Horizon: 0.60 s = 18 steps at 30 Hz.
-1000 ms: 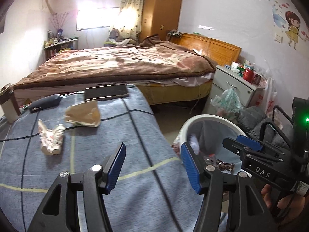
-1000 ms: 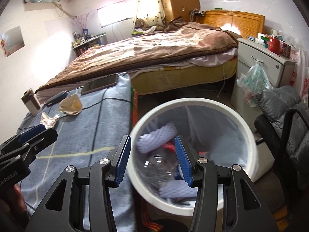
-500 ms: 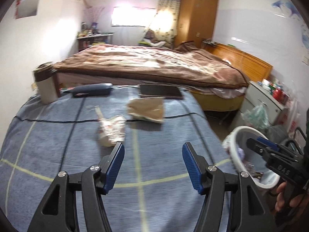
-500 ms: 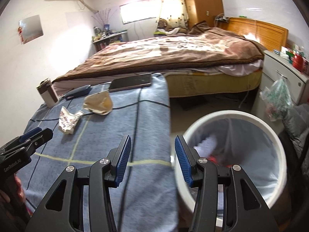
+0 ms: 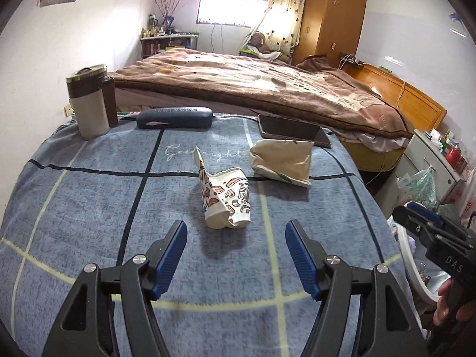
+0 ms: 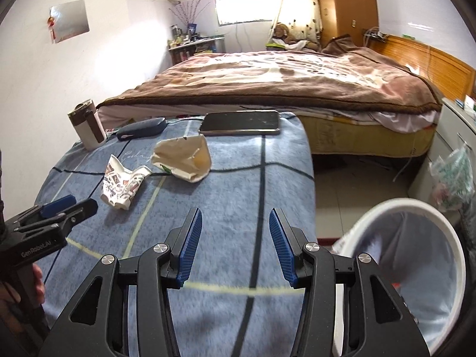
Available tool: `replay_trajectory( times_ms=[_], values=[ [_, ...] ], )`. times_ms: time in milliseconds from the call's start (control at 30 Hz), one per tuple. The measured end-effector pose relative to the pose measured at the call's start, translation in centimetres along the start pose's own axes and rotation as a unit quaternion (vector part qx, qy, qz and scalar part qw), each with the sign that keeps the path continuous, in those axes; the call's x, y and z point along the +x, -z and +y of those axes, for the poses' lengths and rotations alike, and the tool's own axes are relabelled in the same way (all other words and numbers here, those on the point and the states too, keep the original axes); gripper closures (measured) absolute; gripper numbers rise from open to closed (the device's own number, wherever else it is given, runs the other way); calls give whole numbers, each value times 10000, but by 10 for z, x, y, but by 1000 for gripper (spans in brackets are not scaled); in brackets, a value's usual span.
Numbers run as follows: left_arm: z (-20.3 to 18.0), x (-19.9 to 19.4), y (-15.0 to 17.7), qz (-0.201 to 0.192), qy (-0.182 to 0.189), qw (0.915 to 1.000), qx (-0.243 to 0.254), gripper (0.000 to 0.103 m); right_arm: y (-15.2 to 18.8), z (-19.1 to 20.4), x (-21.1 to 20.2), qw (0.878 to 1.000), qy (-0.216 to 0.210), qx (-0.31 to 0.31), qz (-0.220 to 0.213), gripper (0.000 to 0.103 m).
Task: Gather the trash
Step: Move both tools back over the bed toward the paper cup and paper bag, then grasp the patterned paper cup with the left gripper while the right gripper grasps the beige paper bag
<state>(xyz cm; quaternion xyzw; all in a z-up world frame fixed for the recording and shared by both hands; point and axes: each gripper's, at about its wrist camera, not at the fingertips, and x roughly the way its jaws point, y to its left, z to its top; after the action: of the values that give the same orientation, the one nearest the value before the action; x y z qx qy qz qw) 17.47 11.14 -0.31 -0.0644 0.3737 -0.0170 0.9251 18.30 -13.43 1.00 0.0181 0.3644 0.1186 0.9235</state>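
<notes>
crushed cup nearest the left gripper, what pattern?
White cup with brown, orange and black doodle prints; clearest in the left wrist view.

Crushed patterned paper cup (image 5: 227, 200) lies on its side on my blue plaid desk (image 5: 89, 223), white with red-brown print, one torn flap sticking up. Just beside it, not touching, a flattened cream paper bag (image 5: 282, 160) lies crumpled with its mouth gaping. White trash bin (image 6: 407, 255) stands past the desk's right edge, liner inside.
</notes>
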Motion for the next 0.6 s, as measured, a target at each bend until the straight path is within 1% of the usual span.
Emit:
replay_trajectory(
  times_ms=[133, 267, 400, 467, 500, 600],
  values=[
    [2, 16, -5, 89, -53, 9999, 51, 32, -14, 6, 15, 9998, -171, -88, 13, 53],
    [4, 35, -10, 304, 26, 9995, 66, 32, -27, 11, 32, 9992, -318, -220, 38, 53],
    [6, 45, -12, 366, 151, 9992, 24, 32, -39, 18, 47, 9979, -554, -346, -1, 52],
    [7, 52, -13, 423, 98, 9990, 38, 32, -43, 23, 54, 9969, -605, -500, -31, 49],
    [8, 55, -13, 448, 55, 9990, 34, 32, -45, 24, 57, 9966, -616, -551, -41, 46],
    [11, 62, -15, 466, -31, 9989, 16, 32, -50, 23, 69, 9954, -748, -602, -38, 45]
  ],
)
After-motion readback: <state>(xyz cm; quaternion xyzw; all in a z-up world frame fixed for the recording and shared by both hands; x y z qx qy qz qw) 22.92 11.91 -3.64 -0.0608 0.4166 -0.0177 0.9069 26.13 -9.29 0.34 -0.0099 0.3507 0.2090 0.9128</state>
